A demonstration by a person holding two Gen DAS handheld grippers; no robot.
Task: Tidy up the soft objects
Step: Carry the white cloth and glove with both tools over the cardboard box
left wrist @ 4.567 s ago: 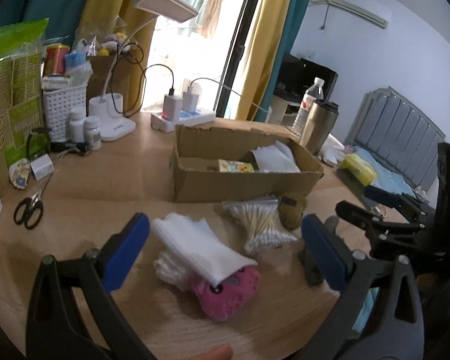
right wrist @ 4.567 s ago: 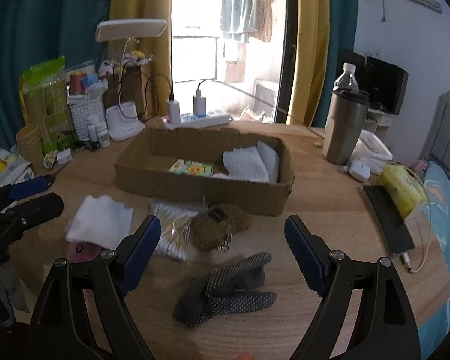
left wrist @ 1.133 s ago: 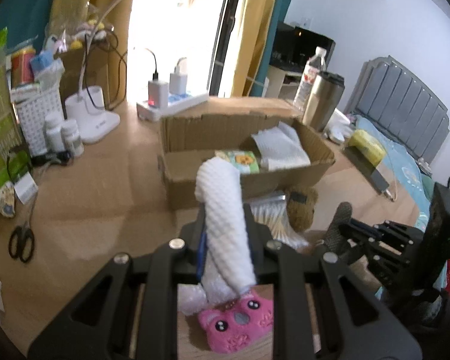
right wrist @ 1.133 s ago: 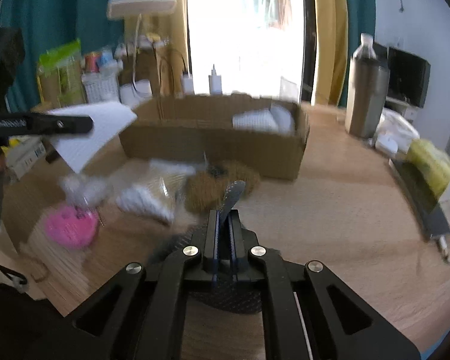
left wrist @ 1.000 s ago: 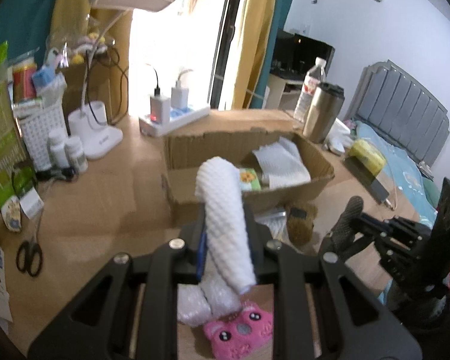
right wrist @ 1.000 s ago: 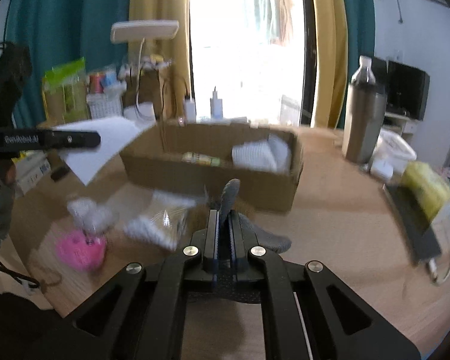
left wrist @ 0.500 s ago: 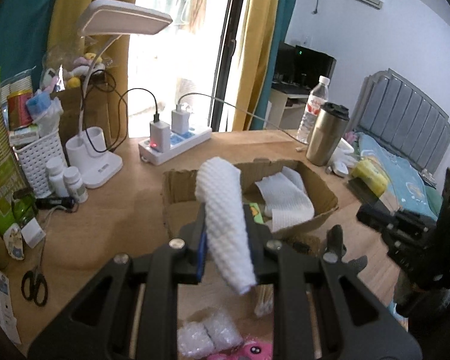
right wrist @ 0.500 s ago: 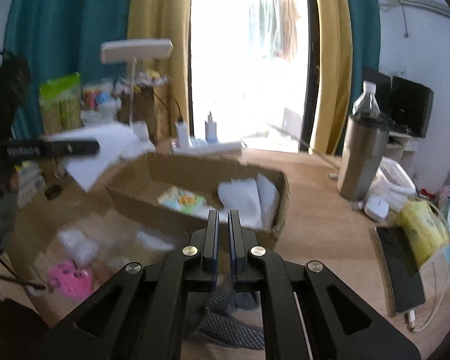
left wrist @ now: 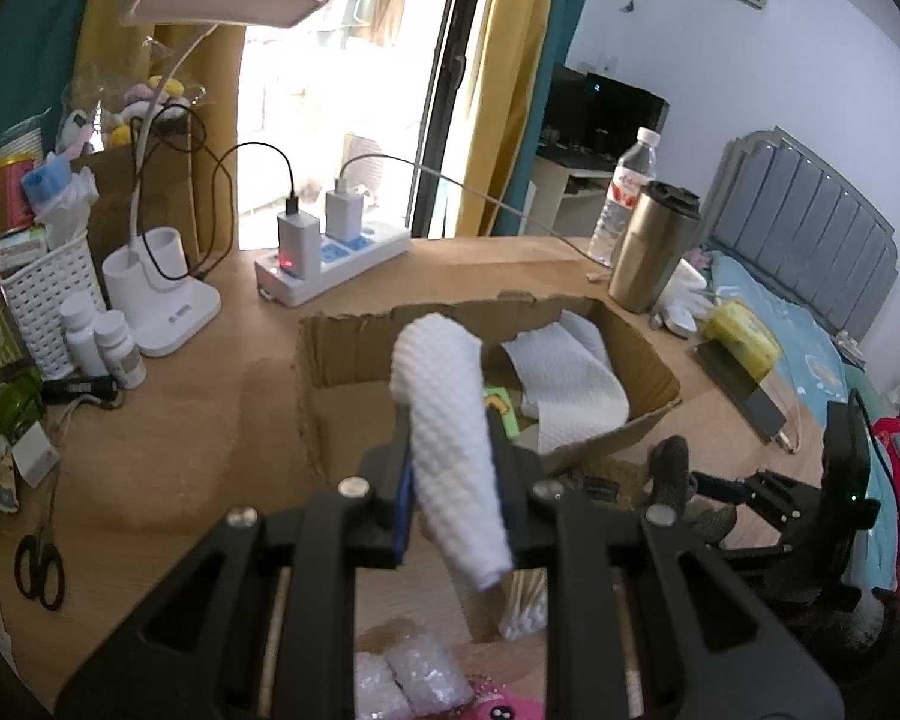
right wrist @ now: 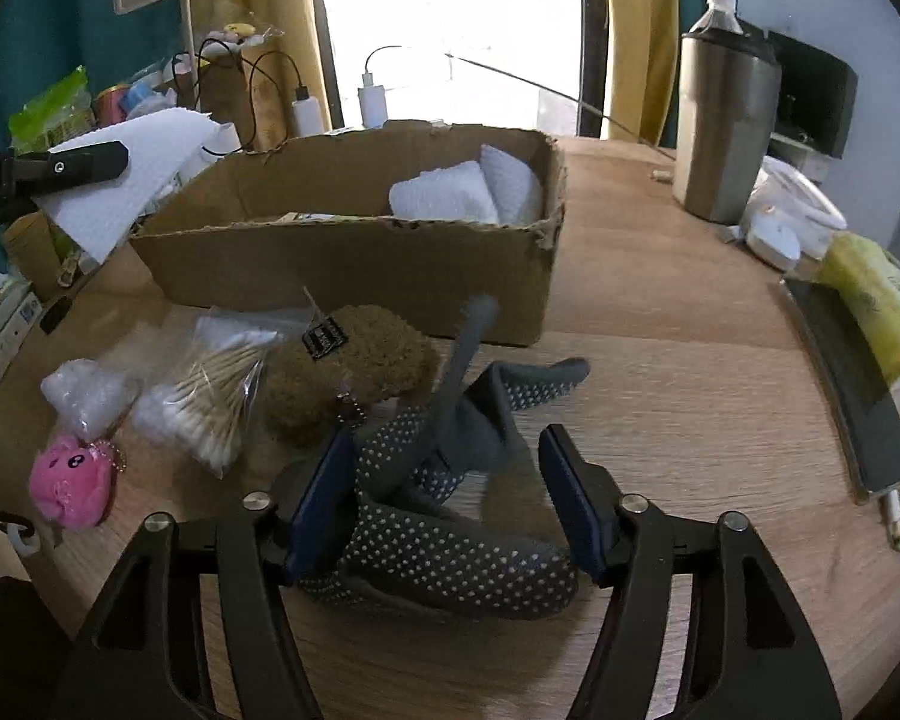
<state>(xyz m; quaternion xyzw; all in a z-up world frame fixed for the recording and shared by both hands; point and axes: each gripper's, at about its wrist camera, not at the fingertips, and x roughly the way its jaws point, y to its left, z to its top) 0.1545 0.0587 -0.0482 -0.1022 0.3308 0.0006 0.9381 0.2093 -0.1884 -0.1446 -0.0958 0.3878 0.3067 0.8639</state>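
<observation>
My left gripper (left wrist: pixel 450 474) is shut on a white quilted cloth (left wrist: pixel 450 432) and holds it raised just in front of the near wall of the cardboard box (left wrist: pixel 648 414); the cloth also shows in the right wrist view (right wrist: pixel 132 186). The box holds folded white cloths (right wrist: pixel 450 198). My right gripper (right wrist: pixel 447 498) is open low over the table, its jaws either side of the grey dotted socks (right wrist: pixel 450 534), which lie loose on the wood. A brown plush (right wrist: pixel 348 372), a bag of cotton swabs (right wrist: pixel 216 396) and a pink plush (right wrist: pixel 72 480) lie nearby.
A steel tumbler (right wrist: pixel 726 132), a phone (right wrist: pixel 852 390) and a yellow pack (right wrist: pixel 876 294) sit to the right. A desk lamp (left wrist: pixel 168 300), a power strip (left wrist: pixel 330 264), a white basket (left wrist: pixel 36 300), bottles and scissors (left wrist: pixel 39 564) stand to the left.
My right gripper has opened and dropped low; the socks it held now lie on the table between its jaws. My left gripper keeps the white cloth raised near the box.
</observation>
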